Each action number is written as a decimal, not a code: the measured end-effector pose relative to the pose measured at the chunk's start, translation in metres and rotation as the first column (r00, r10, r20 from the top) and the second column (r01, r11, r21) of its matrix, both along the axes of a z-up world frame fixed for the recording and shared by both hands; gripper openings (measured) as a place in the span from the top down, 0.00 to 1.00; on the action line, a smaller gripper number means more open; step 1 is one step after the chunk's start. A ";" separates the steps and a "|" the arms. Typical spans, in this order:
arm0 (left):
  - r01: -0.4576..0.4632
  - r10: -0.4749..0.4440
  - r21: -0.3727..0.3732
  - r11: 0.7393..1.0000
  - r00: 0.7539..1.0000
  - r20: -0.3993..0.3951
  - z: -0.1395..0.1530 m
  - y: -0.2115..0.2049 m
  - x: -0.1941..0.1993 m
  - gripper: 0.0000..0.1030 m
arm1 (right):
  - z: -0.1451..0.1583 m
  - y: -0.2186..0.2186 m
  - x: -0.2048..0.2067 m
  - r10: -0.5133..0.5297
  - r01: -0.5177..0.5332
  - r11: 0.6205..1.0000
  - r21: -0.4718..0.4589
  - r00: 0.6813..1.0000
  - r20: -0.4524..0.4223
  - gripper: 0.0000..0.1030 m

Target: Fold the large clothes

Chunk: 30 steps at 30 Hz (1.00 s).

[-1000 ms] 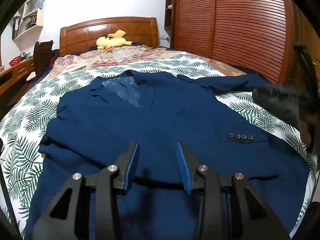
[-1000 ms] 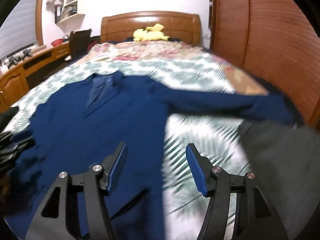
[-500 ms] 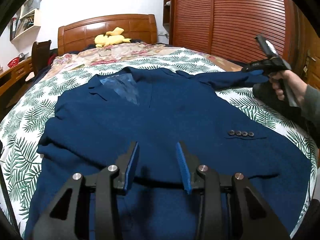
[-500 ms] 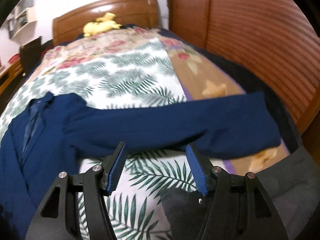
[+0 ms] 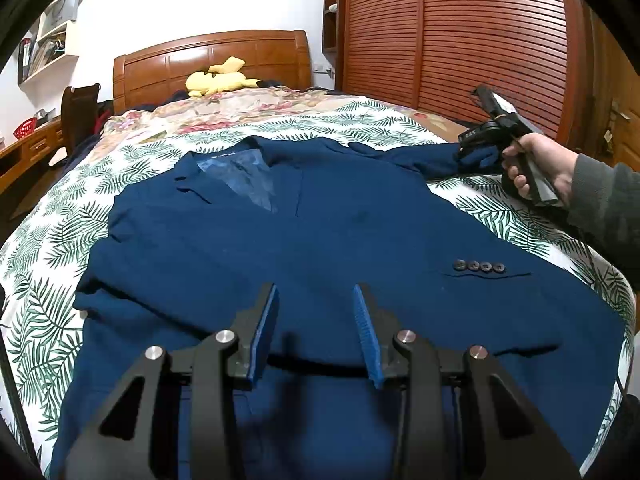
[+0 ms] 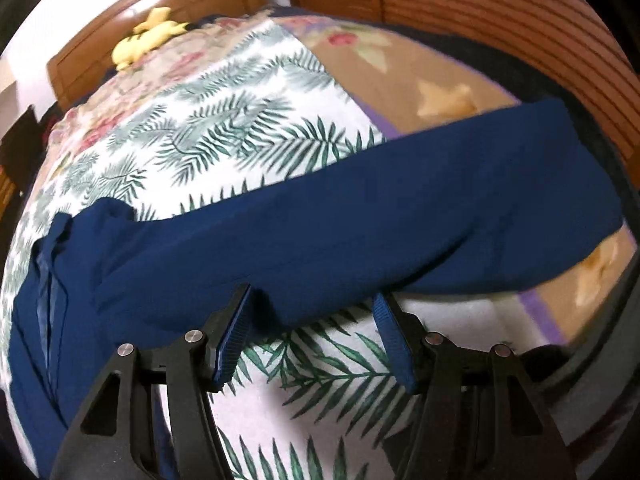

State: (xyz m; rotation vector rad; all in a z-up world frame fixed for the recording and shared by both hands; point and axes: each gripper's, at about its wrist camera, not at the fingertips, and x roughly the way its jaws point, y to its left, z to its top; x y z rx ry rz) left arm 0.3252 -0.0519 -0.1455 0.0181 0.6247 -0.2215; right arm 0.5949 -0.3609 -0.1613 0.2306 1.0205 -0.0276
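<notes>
Jacket [image 5: 320, 248] lies front-up on the palm-print bedspread [image 5: 48, 280], its sleeve [image 6: 360, 232] stretched sideways; the right gripper [image 6: 312, 320] has come closer than half a second ago, fingers now spread at the sleeve's near edge, grasping nothing. A wooden headboard [image 5: 212, 56] and louvred wardrobe [image 5: 460, 32] stand behind. The left gripper [image 5: 316, 320] hovers open over the hem.
</notes>
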 end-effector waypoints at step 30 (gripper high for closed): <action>-0.003 0.003 -0.003 1.000 1.000 0.022 0.005 0.001 -0.006 0.64 | 0.111 0.091 -0.057 0.318 -0.282 0.946 -0.158 0.897 0.306 0.99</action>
